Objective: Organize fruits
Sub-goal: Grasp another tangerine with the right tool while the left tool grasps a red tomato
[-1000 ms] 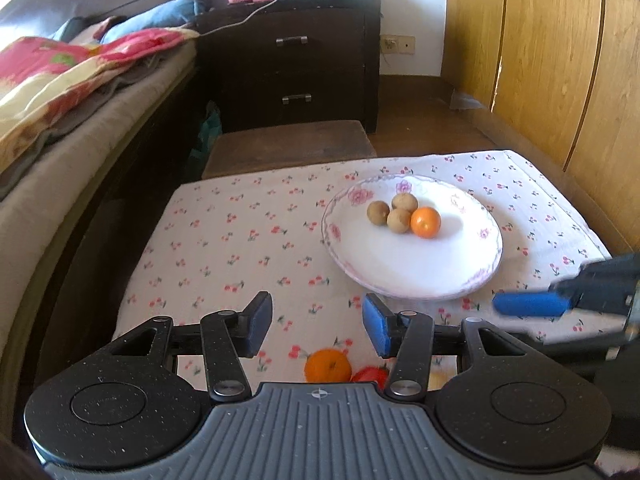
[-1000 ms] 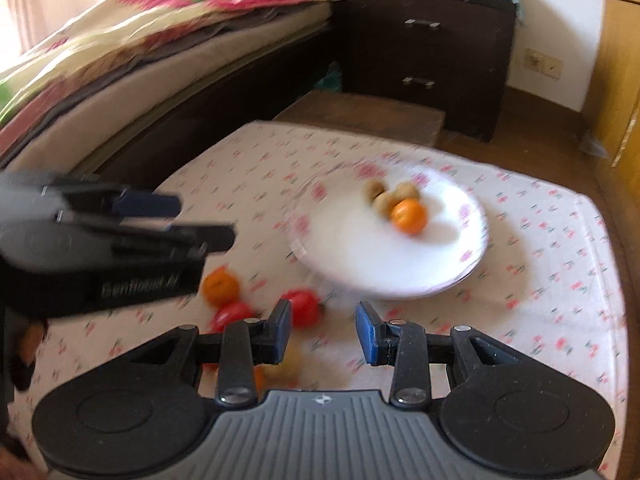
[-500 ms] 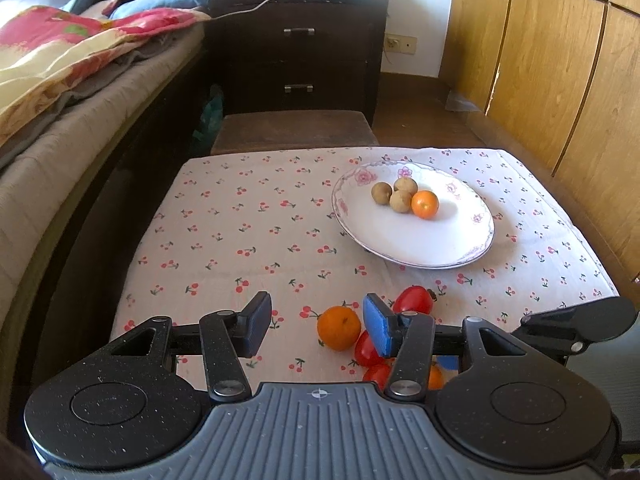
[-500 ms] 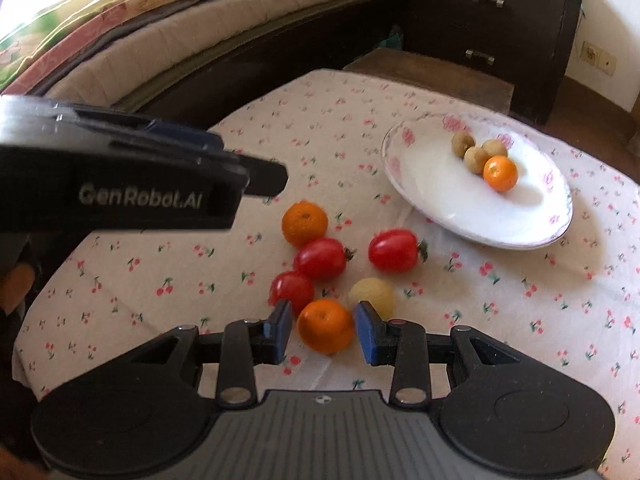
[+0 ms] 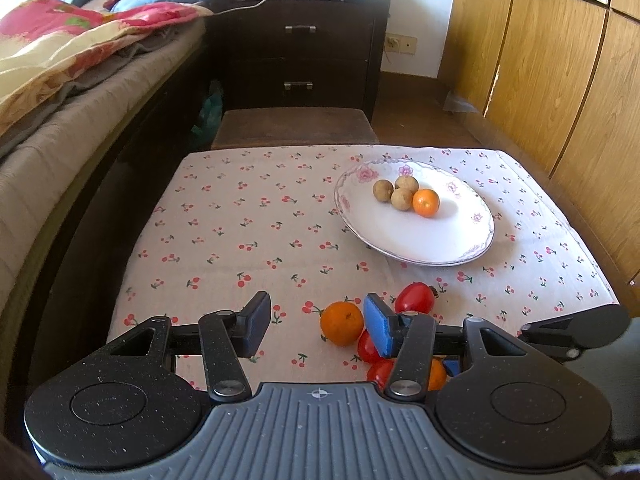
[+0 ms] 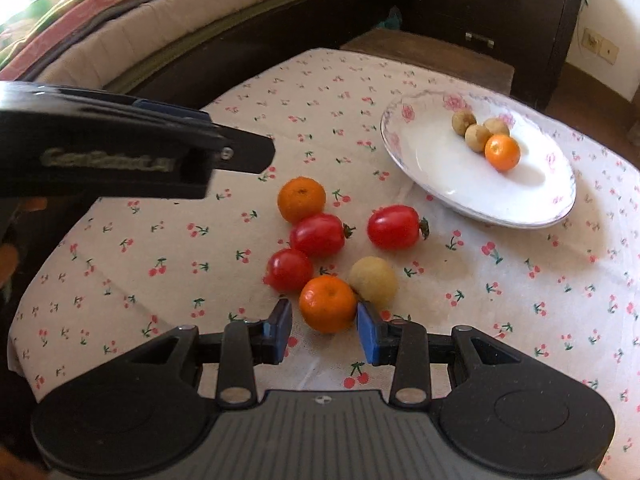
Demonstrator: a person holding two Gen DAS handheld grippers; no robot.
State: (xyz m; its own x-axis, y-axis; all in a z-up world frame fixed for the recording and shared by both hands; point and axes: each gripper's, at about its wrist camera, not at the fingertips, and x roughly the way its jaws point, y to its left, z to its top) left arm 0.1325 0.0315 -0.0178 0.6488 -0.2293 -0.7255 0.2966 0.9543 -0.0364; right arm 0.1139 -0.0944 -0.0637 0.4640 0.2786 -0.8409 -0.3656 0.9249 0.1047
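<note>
A white flowered plate point(image 5: 424, 240) point(image 6: 452, 176) holds three small brown fruits point(image 5: 394, 194) and a small orange point(image 5: 426, 202). Loose on the cherry-print cloth point(image 6: 180, 248) lie two oranges, three red tomatoes point(image 6: 318, 234) and a pale yellow fruit point(image 6: 374, 280). My right gripper point(image 6: 324, 330) is low over the cloth and open; the near orange point(image 6: 328, 304) sits between its fingertips, with a gap at the left pad. My left gripper point(image 5: 316, 326) is open and holds nothing; the far orange point(image 5: 342, 322) lies just past its right finger.
A bed with a bright blanket point(image 5: 60, 52) runs along the left. A dark drawer chest point(image 5: 300, 48) and a low brown stool point(image 5: 292, 128) stand behind the table; wooden cupboard doors point(image 5: 560, 80) line the right. The left gripper's body point(image 6: 120, 148) hangs over the cloth's left side.
The right gripper came down and closer to the loose fruit, so the near orange now lies between its fingertips. The left gripper drew back, bringing the loose fruit into its view.
</note>
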